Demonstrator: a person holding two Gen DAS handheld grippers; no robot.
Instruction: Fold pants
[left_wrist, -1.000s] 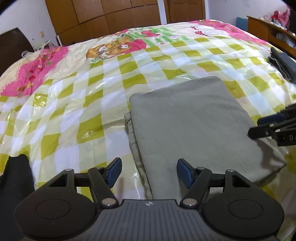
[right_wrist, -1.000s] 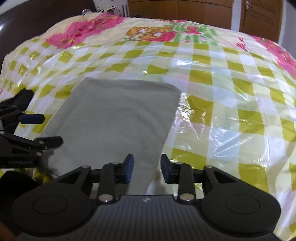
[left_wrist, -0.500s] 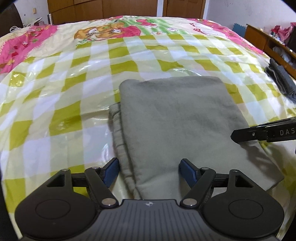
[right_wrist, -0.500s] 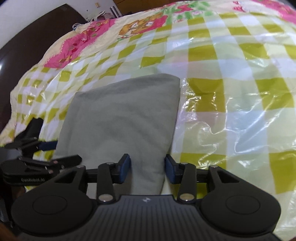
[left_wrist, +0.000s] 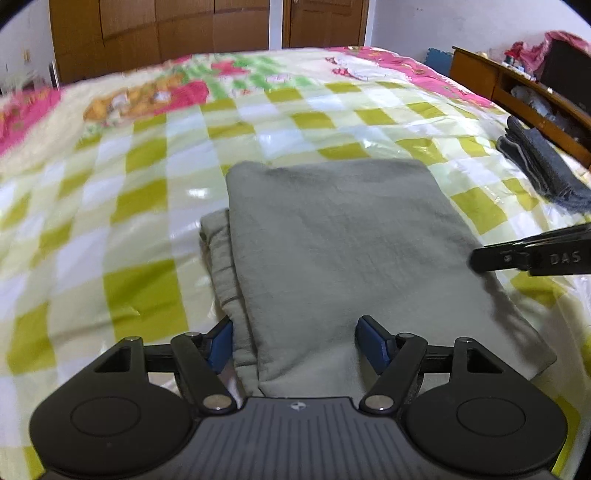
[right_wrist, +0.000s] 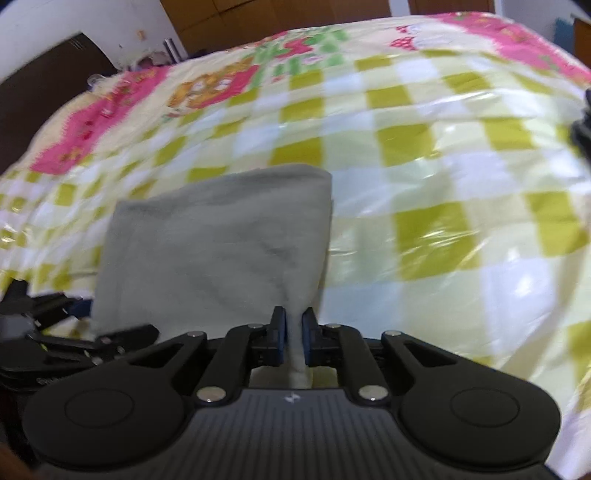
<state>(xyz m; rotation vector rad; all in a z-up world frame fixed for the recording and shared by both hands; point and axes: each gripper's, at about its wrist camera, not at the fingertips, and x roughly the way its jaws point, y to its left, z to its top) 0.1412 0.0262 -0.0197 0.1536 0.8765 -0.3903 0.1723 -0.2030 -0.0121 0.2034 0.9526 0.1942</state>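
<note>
The grey-green folded cotton pants (left_wrist: 343, 254) are lying flat on the green-and-white checked plastic-covered bedspread (left_wrist: 140, 288). The right gripper (right_wrist: 293, 334) has just been closing, and its blue pads are now pinching the near right corner of the pants. The left gripper (left_wrist: 295, 343) is hovering with fingers spread wide over the near left edge, not pressing it. A dark grey folded garment (left_wrist: 543, 170) is lying well apart, near a wooden cabinet (left_wrist: 491, 77).

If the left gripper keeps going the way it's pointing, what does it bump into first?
Probably the folded grey pants. The left gripper stands open over their near edge, pointing down at the cloth, so it should meet the fabric before the bed cover.
</note>
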